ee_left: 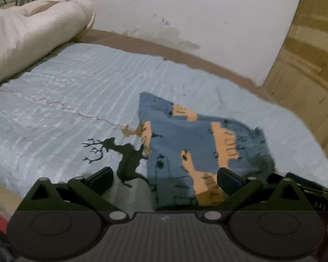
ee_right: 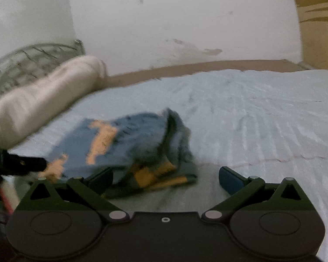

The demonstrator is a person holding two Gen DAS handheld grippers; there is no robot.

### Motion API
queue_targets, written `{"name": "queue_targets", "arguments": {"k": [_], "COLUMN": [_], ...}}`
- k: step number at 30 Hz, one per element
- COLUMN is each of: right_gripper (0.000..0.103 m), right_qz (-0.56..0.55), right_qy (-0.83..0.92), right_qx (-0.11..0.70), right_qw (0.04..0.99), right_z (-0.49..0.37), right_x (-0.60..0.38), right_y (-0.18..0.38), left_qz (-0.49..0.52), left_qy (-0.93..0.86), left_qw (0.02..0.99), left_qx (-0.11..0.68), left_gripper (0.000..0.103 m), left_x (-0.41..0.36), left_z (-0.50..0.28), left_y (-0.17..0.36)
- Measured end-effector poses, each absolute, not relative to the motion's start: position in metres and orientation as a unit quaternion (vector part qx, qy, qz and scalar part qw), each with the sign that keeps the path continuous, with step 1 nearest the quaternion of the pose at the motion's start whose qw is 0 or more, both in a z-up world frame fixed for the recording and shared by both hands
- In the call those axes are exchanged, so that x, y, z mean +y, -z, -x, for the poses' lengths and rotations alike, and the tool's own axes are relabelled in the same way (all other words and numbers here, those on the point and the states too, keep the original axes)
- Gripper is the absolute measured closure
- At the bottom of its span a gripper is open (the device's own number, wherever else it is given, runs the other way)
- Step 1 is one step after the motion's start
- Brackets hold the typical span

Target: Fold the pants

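Blue denim pants [ee_left: 185, 144] with orange patches lie folded in a compact stack on the pale blue bedspread [ee_left: 76, 91]. My left gripper [ee_left: 164, 180] is open just in front of the stack's near edge, its fingers wide apart and holding nothing. In the right wrist view the same pants [ee_right: 129, 144] sit left of centre, with layered folds showing at their near side. My right gripper [ee_right: 166, 180] is open too, its left finger [ee_right: 101, 180] close to the stack's near edge and its right finger [ee_right: 230, 180] over bare bedspread. Part of the left gripper [ee_right: 17, 163] shows at the left edge.
A rolled cream blanket [ee_left: 28, 32] lies at the head of the bed against a metal headboard [ee_right: 28, 59]. A white wall [ee_left: 185, 11] runs behind the bed. Wooden furniture [ee_left: 306, 65] stands on the right. A black deer print [ee_left: 111, 150] marks the bedspread.
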State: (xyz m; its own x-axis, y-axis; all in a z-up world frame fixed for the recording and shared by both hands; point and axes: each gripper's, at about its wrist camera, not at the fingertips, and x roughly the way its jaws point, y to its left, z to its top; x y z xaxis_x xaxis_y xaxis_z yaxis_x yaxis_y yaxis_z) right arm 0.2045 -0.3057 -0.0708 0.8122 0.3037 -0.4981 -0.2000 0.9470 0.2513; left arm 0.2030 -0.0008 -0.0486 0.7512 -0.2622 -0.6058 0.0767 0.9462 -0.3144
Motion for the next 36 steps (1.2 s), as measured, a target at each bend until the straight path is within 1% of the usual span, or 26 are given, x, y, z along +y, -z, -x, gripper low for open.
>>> {"name": "queue_targets", "arguments": {"k": [5,12,18,23,26,28,29,30,31,32,33,34,35,36], "right_gripper": [0.001,0.001,0.001,0.001,0.006,0.015,0.017,0.022,0.026,0.028,0.037,0.048,0.053,0.058], "right_qz": [-0.122,-0.166,-0.214,-0.229,-0.223,-0.234,-0.244,-0.254,-0.261,-0.262,-0.259,-0.255,-0.255,-0.258], "right_qy": [-0.188,-0.231,-0.252,-0.249,-0.235,-0.221,-0.215,-0.211,-0.206,-0.201,-0.195,-0.185,-0.177,-0.174], "right_qx": [0.3,0.376,0.355,0.342,0.342,0.341,0.34,0.34,0.34,0.338,0.336,0.336,0.336,0.335], "right_qw": [0.927,0.882,0.874,0.877,0.882,0.883,0.882,0.881,0.88,0.881,0.884,0.887,0.889,0.889], "right_z": [-0.238,-0.306,-0.317,-0.313,-0.311,-0.308,-0.308,-0.306,-0.305,-0.303,-0.302,-0.3,-0.299,-0.297], "right_x": [-0.315,-0.316,-0.322,-0.325,-0.323,-0.325,-0.326,-0.326,-0.327,-0.326,-0.325,-0.325,-0.326,-0.327], "right_y": [0.067,0.079,0.089,0.092,0.089,0.087,0.085,0.084,0.083,0.082,0.082,0.081,0.081,0.082], "left_qz": [0.136,0.14,0.151,0.172,0.181,0.177,0.173,0.17,0.169,0.172,0.179,0.185,0.186,0.184], "left_qy": [0.094,0.086,0.104,0.116,0.107,0.107,0.106,0.105,0.108,0.113,0.118,0.121,0.121,0.117], "left_qw": [0.926,0.916,0.906,0.899,0.895,0.895,0.896,0.896,0.894,0.892,0.889,0.887,0.886,0.888], "left_qx": [0.34,0.367,0.382,0.386,0.393,0.394,0.395,0.397,0.4,0.401,0.403,0.405,0.406,0.405], "left_gripper": [0.001,0.001,0.001,0.002,0.011,0.018,0.023,0.03,0.034,0.041,0.048,0.051,0.058,0.069], "left_x": [0.0,0.0,0.0,0.006,0.009,0.01,0.011,0.011,0.011,0.011,0.013,0.014,0.014,0.014], "left_z": [-0.221,-0.263,-0.27,-0.27,-0.272,-0.273,-0.273,-0.274,-0.275,-0.276,-0.276,-0.277,-0.277,-0.276], "left_y": [0.047,0.057,0.067,0.065,0.062,0.061,0.062,0.062,0.062,0.061,0.061,0.061,0.06,0.058]}}
